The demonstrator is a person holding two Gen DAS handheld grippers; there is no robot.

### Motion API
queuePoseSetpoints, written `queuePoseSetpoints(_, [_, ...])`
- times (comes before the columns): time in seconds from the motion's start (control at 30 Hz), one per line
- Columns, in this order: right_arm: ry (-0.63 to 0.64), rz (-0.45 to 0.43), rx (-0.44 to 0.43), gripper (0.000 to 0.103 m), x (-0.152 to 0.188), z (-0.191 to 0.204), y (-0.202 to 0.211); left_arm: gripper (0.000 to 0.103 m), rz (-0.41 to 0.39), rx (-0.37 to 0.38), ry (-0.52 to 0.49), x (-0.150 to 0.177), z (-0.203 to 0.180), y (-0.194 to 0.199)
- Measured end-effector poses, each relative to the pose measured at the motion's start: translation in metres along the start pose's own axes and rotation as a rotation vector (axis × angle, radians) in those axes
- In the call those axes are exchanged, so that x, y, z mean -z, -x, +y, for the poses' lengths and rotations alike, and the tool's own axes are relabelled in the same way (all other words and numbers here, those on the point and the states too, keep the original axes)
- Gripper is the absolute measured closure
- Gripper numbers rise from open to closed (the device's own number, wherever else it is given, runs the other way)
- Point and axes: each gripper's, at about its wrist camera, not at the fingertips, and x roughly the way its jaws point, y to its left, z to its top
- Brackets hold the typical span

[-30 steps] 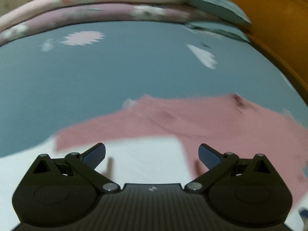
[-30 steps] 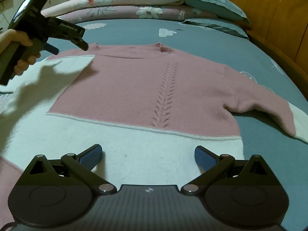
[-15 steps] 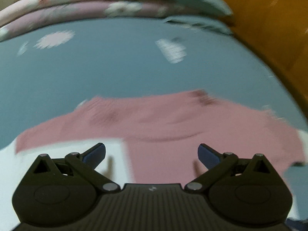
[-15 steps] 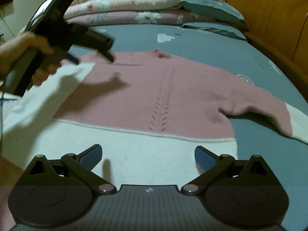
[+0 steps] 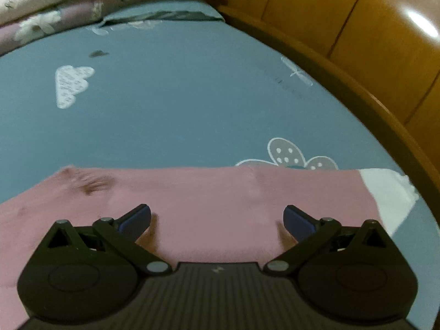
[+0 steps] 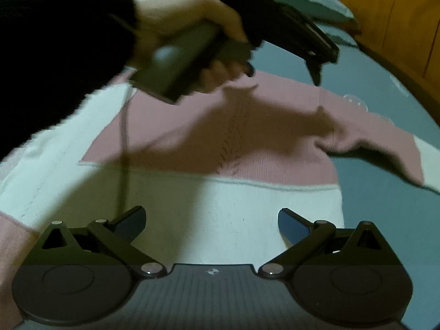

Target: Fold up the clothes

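A pink and white sweater (image 6: 247, 137) lies flat on the bed, front up, with a cable stitch down its middle. Its right sleeve (image 6: 385, 148) stretches out to the right and ends in a white cuff (image 5: 385, 189). My left gripper (image 5: 217, 218) hovers open over the pink shoulder and sleeve (image 5: 220, 192), nothing between its fingers. In the right wrist view that same left gripper (image 6: 316, 77) is held by a hand (image 6: 187, 8) above the sweater's upper right. My right gripper (image 6: 211, 221) stands open above the white hem band (image 6: 220, 206).
The blue sheet (image 5: 178, 96) carries white cloud and flower prints. Folded quilts and a pillow (image 5: 68, 8) are stacked at the far end. A curved wooden bed frame (image 5: 343, 63) runs along the right side. A black sleeve (image 6: 55, 41) crosses the upper left of the right wrist view.
The left gripper has swung from the sweater's left shoulder across to its right shoulder and sleeve. The right gripper has stayed over the hem, tilting slightly nearer.
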Motion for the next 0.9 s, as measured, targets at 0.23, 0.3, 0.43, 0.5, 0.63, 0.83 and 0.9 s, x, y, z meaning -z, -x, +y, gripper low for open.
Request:
queuePoseSetpoints(0.23, [-0.026, 0.007, -0.011, 0.000, 0.002, -0.011, 0.001, 0.001, -0.055, -0.104, -0.084, -0.005, -0.009, -0.025])
queuePoseSetpoints(0.3, [-0.027, 0.009, -0.010, 0.000, 0.002, -0.011, 0.001, 0.001, -0.043, -0.119, -0.079, -0.004, -0.012, -0.020])
queuePoseSetpoints(0.43, [-0.014, 0.014, 0.004, 0.000, 0.004, -0.007, -0.001, 0.001, -0.036, -0.088, -0.096, -0.003, -0.020, 0.007])
queuePoseSetpoints(0.5, [-0.004, 0.014, 0.009, 0.000, 0.005, -0.005, -0.001, 0.001, -0.026, -0.057, -0.132, 0.001, -0.028, 0.025])
queuePoseSetpoints(0.63, [-0.023, 0.005, 0.010, 0.000, 0.004, -0.010, 0.001, 0.001, -0.026, -0.053, -0.198, 0.014, -0.036, 0.061])
queuePoseSetpoints(0.83, [-0.049, -0.013, 0.000, 0.000, 0.003, -0.017, 0.002, 0.001, 0.008, -0.113, -0.106, 0.039, -0.009, 0.124])
queuePoseSetpoints(0.9, [-0.060, -0.018, 0.002, 0.000, 0.003, -0.019, 0.002, 0.001, 0.010, -0.142, -0.065, 0.047, 0.004, 0.148])
